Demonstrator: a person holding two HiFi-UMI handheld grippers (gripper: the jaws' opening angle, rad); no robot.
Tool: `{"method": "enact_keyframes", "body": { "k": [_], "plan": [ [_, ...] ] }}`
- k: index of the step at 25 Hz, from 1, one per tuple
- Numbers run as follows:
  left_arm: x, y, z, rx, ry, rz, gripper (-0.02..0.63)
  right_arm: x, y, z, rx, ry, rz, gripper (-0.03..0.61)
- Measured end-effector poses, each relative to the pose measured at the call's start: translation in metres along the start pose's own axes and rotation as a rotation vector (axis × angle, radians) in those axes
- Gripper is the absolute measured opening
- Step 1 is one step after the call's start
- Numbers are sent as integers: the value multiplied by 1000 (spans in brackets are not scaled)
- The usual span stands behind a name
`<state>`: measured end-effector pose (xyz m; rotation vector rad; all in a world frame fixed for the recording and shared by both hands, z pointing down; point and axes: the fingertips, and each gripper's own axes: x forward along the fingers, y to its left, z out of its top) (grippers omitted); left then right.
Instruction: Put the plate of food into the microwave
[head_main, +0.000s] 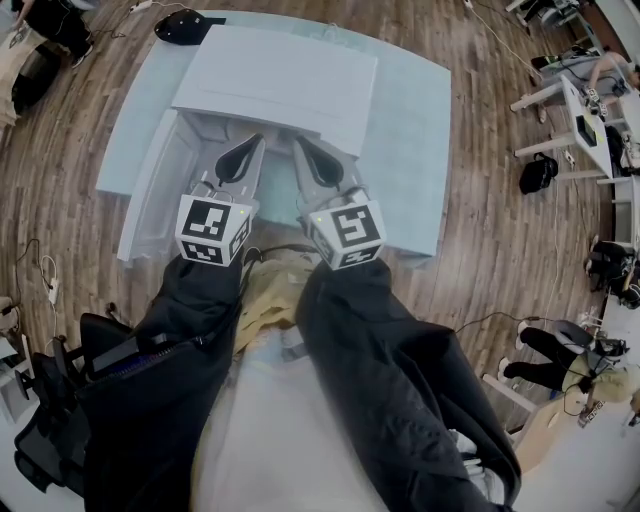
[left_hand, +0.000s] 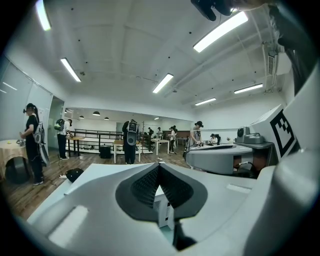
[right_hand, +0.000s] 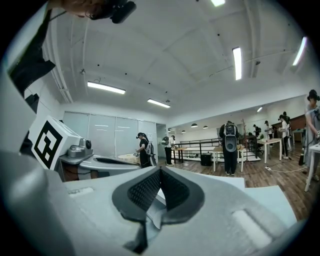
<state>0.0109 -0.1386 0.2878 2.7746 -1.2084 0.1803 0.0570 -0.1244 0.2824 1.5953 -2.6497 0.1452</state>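
Two grippers, left gripper (head_main: 256, 142) and right gripper (head_main: 300, 143), jaws closed, empty, before one white microwave (head_main: 280, 80).

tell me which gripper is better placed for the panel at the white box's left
Left, probably: the left gripper sits on that side, nearer the panel of the white box; the right gripper would have to cross it. Both are shut and empty.
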Motion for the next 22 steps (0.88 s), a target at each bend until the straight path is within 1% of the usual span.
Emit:
{"method": "enact_keyframes", "body": {
  "k": [4,22],
  "plan": [
    [0,1,-1,1,7,2,-5,1,2,4,-4,-6,9,-8],
    [2,-2,-16,-30,54,-11,-5,-1,-2,-9,10,22,-7,-8]
  ]
}}
